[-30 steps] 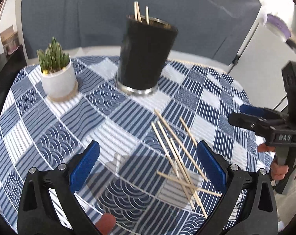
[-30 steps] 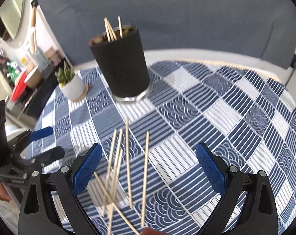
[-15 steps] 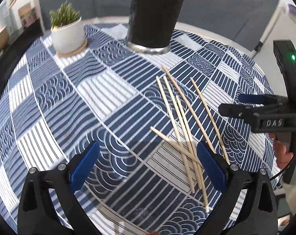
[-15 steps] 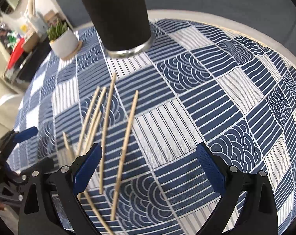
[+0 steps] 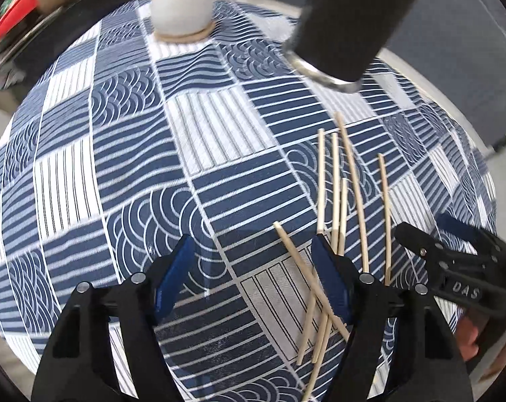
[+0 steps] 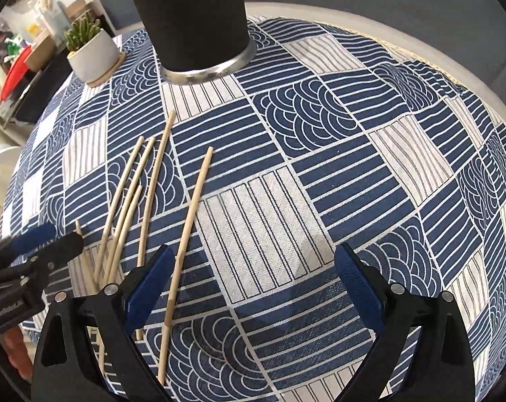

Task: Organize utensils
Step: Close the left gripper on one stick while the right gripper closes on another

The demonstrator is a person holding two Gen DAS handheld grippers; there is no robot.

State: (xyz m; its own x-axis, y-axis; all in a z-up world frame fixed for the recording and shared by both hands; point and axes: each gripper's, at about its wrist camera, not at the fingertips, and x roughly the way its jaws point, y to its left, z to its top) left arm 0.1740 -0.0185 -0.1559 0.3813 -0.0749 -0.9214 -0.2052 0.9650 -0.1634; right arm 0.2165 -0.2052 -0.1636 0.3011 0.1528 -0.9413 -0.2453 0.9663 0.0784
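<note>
- Left gripper [image 5: 253, 273] hangs low over the patterned tablecloth [image 5: 125, 154], pointing steeply down. Its jaws have just been closing, yet they are still apart and nothing is pressed between the blue pads; only bare cloth lies in the gap.
- Its one blue pad [image 5: 331, 281] covers the near ends of the wooden sticks [image 5: 336, 187]; whether it touches them I cannot tell.
- Right gripper [image 6: 253, 279] is also released, with jaws wide. Between them there is cloth and the lower part of one single stick [image 6: 189, 221], which no pad squeezes.
- The sticks lie flat on the cloth, in front of the black cup [image 6: 194, 16]. Most of them have the long axis running toward the cup, with the far ends pointing at its metal base.
- One short stick [image 5: 306, 274] lies crosswise over the others, near the left gripper's pad.
- The single stick is a little apart from the bundle, on the side away from the potted plant [image 6: 92, 50].
- The plant stands beside the cup, well apart from the sticks.
</note>
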